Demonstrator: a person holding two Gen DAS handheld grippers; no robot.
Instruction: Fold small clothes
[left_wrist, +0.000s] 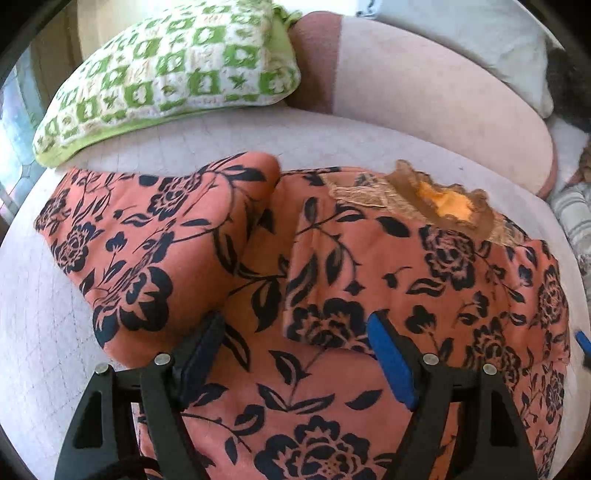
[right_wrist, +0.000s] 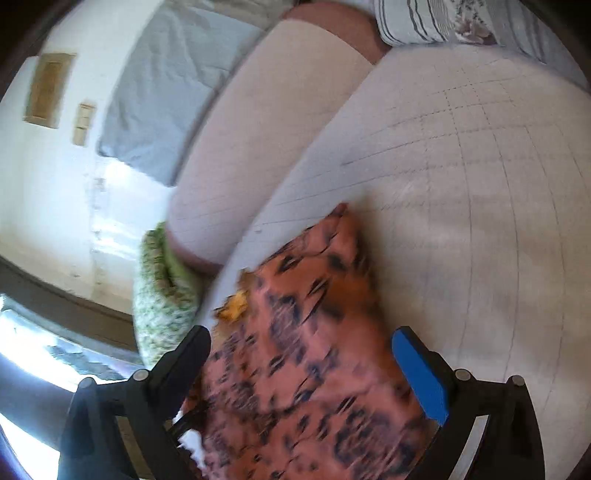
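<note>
While both pairs of fingers stand apart with nothing pinched between them, the main risk is a poor bite on the cloth. On the left gripper (left_wrist: 295, 332) the dark finger (left_wrist: 201, 345) and the blue-padded finger (left_wrist: 389, 354) hover wide over the coral floral garment (left_wrist: 332, 258), its jaws parted and its pads pressing on nothing, though whether the tips brush the fabric cannot be told. They straddle a ridge where one folded flap overlaps the layer beneath; closing here could catch only the top layer, or drag several at once, and the fold would slide askew. The right gripper (right_wrist: 301, 354) is likewise parted over the same garment, its blue pad (right_wrist: 421, 380) and black finger (right_wrist: 192, 354) on either side of the cloth with no grip taken. That view is smeared by motion, so a rushed closure could miss the edge altogether.

Outward from the fingers, the garment lies spread on the pale quilted sofa seat (left_wrist: 44, 314), its brown lace neckline (left_wrist: 443, 199) toward the backrest and a sleeve-like flap out toward the green-and-white cushion (left_wrist: 166, 74). The fabric looks soft and thick, apt to bunch rather than crease cleanly. If the two sides are lifted unevenly, the neckline could twist and the flap could flop open, undoing the fold. The cushion sits close enough that a swung sleeve might snag on it
</note>
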